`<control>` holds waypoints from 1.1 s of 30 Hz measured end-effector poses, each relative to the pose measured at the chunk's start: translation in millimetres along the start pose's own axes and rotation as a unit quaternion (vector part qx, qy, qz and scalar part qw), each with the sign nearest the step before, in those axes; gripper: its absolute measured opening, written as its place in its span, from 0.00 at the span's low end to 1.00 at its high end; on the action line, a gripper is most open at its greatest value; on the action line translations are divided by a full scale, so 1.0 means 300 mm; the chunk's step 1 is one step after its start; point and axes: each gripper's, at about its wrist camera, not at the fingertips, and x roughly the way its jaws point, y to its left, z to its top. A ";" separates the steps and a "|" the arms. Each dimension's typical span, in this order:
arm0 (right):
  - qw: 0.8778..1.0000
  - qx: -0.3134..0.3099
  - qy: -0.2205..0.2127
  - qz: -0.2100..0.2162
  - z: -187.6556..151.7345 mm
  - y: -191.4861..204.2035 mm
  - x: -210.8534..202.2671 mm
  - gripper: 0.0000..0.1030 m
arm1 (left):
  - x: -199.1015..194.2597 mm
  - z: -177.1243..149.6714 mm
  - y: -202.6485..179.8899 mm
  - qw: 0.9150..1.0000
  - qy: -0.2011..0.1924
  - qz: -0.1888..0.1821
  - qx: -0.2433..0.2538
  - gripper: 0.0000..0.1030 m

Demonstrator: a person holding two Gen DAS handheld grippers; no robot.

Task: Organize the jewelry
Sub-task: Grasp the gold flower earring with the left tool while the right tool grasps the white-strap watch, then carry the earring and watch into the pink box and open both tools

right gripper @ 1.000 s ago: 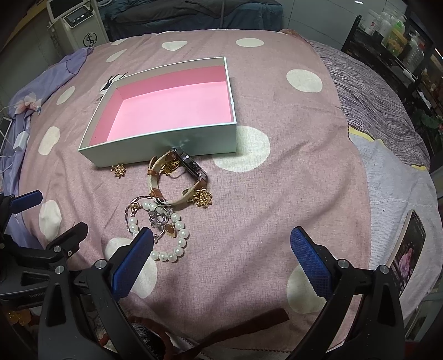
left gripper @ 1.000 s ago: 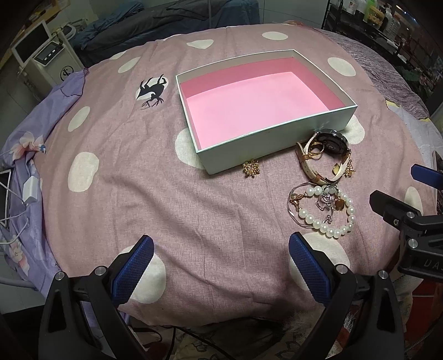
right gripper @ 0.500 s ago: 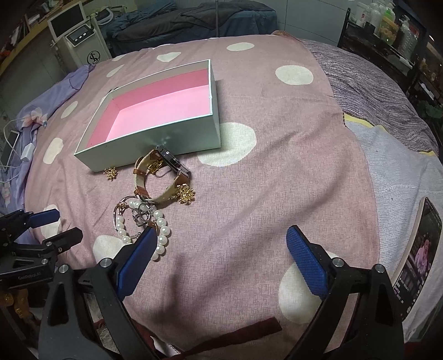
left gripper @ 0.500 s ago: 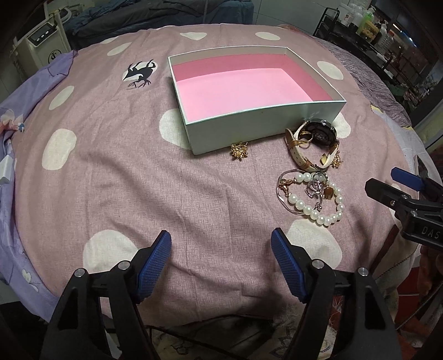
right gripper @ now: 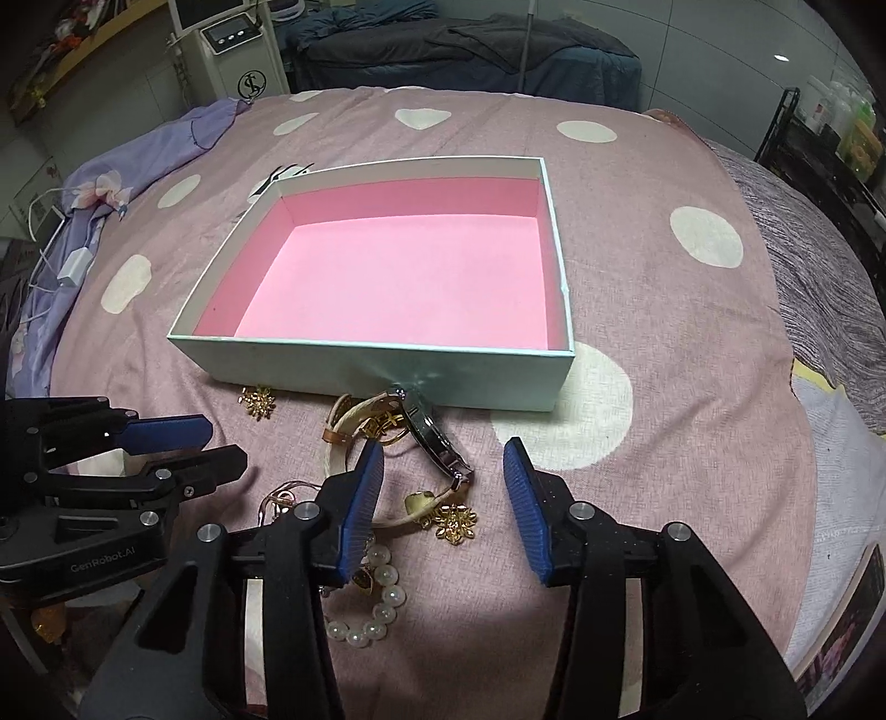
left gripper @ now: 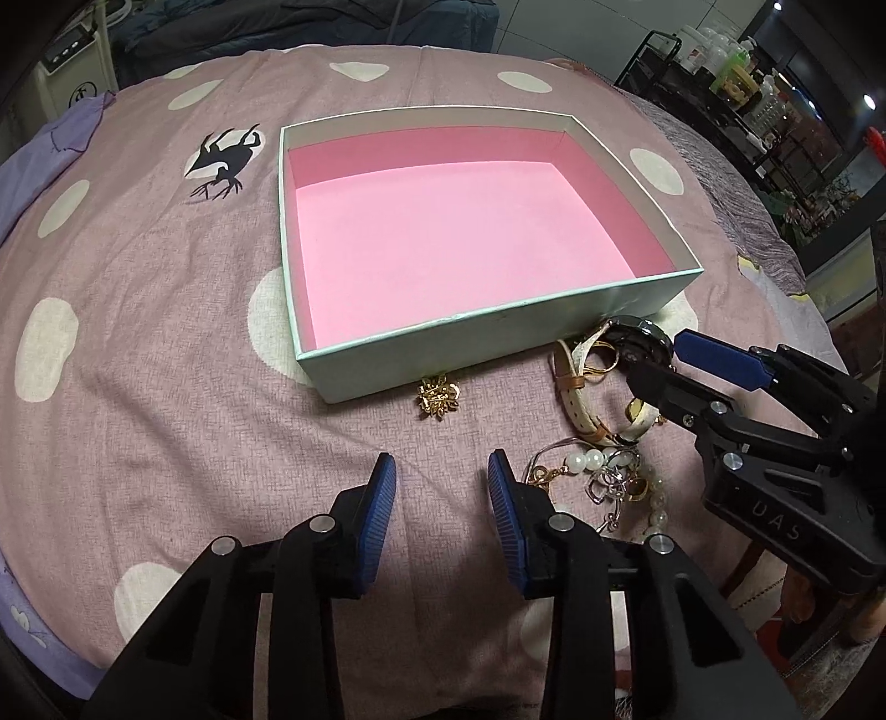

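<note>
An open mint box with a pink lining (left gripper: pixel 498 338) (right gripper: pixel 387 371) stands empty on the dotted cloth. In front of it lie a gold flower brooch (left gripper: pixel 438 394) (right gripper: pixel 257 402), a watch with a cream strap (left gripper: pixel 587 399) (right gripper: pixel 429 440), a second gold flower (right gripper: pixel 455 523) and a pearl bracelet tangled with chains (left gripper: pixel 609 476) (right gripper: pixel 368 615). My left gripper (left gripper: pixel 442 501) is open, just short of the brooch. My right gripper (right gripper: pixel 443 493) is open with its fingers either side of the watch, low over it.
The mauve cloth with white dots (left gripper: pixel 138 360) covers a round table. A purple cloth with a white charger (right gripper: pixel 75 266) lies at the left edge. Shelves with bottles (left gripper: pixel 736 72) stand at the back right, a white machine (right gripper: pixel 232 50) at the back left.
Both grippers have moved forward and down toward the jewelry. The left gripper's jaws have narrowed. The right gripper has come over the watch.
</note>
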 end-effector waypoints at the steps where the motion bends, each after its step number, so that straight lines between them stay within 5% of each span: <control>1: 1.000 -0.006 0.003 -0.003 0.000 0.003 0.014 0.40 | 0.009 0.005 0.001 1.000 0.000 0.000 -0.003 0.32; 9: 1.000 -0.013 0.007 0.001 -0.002 0.004 0.062 0.20 | 0.053 0.039 -0.010 0.999 -0.013 -0.005 -0.033 0.19; 15: 1.000 0.005 -0.002 0.011 -0.011 -0.008 0.054 0.19 | 0.071 0.046 -0.050 0.999 -0.034 0.008 -0.025 0.08; 33: 0.983 0.124 -0.050 0.126 -0.071 -0.124 -0.158 0.18 | -0.137 -0.034 0.000 0.996 -0.074 -0.034 -0.025 0.07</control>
